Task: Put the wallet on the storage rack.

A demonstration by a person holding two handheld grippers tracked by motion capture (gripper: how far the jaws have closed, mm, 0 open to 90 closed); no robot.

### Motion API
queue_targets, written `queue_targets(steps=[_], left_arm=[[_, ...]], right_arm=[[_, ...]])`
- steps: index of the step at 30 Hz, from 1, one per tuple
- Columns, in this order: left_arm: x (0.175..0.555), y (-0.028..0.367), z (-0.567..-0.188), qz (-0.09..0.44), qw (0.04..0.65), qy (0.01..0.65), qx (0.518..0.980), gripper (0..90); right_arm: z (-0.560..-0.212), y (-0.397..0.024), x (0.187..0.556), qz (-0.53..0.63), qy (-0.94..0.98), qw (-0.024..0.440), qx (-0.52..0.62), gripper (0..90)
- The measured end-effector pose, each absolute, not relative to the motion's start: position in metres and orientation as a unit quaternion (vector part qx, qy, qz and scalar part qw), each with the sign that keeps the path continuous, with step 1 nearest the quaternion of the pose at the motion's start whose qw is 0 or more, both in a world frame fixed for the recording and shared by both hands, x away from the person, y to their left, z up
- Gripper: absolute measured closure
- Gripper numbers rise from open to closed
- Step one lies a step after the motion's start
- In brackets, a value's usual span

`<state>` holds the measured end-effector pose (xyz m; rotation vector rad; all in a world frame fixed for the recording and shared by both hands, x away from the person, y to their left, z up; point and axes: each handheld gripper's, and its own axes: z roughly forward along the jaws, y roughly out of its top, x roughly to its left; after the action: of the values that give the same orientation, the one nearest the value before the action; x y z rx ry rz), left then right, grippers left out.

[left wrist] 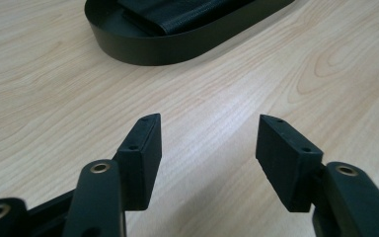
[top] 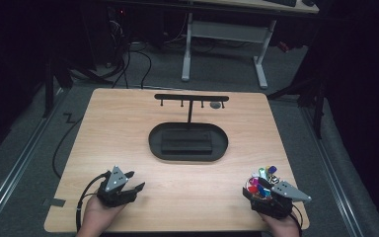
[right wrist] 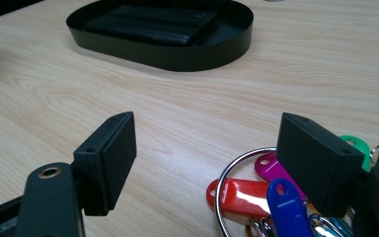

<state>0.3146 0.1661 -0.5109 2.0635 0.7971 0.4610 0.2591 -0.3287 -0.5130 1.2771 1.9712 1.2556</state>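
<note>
A bunch of keys with coloured plastic tags [top: 262,177] on a metal ring [right wrist: 219,197] lies at the table's near right corner. My right gripper [top: 259,186] stands open around it; in the right gripper view [right wrist: 205,121] the ring and a red tag [right wrist: 237,195] lie between the jaws, close to the right one, with no pad pressing on them. At the near left, my left gripper [top: 135,180] is open over bare wood, nothing between its jaws [left wrist: 209,123]. A black oval tray [top: 153,140] in the middle holds a black wallet [top: 186,143].
Behind the tray rises a black T-shaped rack [top: 191,97] with small hooks, a small grey thing [top: 215,104] by its right end. The tray wall [left wrist: 153,49] [right wrist: 177,57] lies ahead of both grippers. Bare wood stretches between the two hands.
</note>
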Motion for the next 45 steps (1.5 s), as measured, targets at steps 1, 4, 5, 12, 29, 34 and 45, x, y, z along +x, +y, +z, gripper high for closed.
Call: queue_targets(steps=[1,4,5,12,29,34,45], left_arm=[[0.314,0.167,-0.510,0.187,0.425,0.319,0.827,43.9],[0.311,0.169,-0.507,0.192,0.425,0.317,0.826,42.8],[0.312,0.169,-0.508,0.187,0.423,0.319,0.827,42.8],[0.316,0.174,-0.507,0.163,0.440,0.324,0.822,42.9],[0.312,0.166,-0.503,0.165,0.453,0.279,0.830,40.7],[0.311,0.164,-0.503,0.159,0.455,0.270,0.833,40.7],[0.309,0.162,-0.502,0.160,0.454,0.253,0.839,40.9]], right_arm=[[-0.513,-0.329,0.259,0.456,0.720,0.238,0.465,23.8],[-0.512,-0.327,0.260,0.450,0.722,0.244,0.465,24.0],[-0.512,-0.325,0.261,0.446,0.724,0.244,0.467,24.0],[-0.510,-0.315,0.266,0.392,0.752,0.233,0.476,24.6],[-0.479,-0.298,0.286,0.214,0.852,0.155,0.452,41.6],[-0.475,-0.290,0.299,0.174,0.869,0.121,0.448,52.4],[-0.475,-0.286,0.329,0.085,0.883,0.086,0.454,57.3]])
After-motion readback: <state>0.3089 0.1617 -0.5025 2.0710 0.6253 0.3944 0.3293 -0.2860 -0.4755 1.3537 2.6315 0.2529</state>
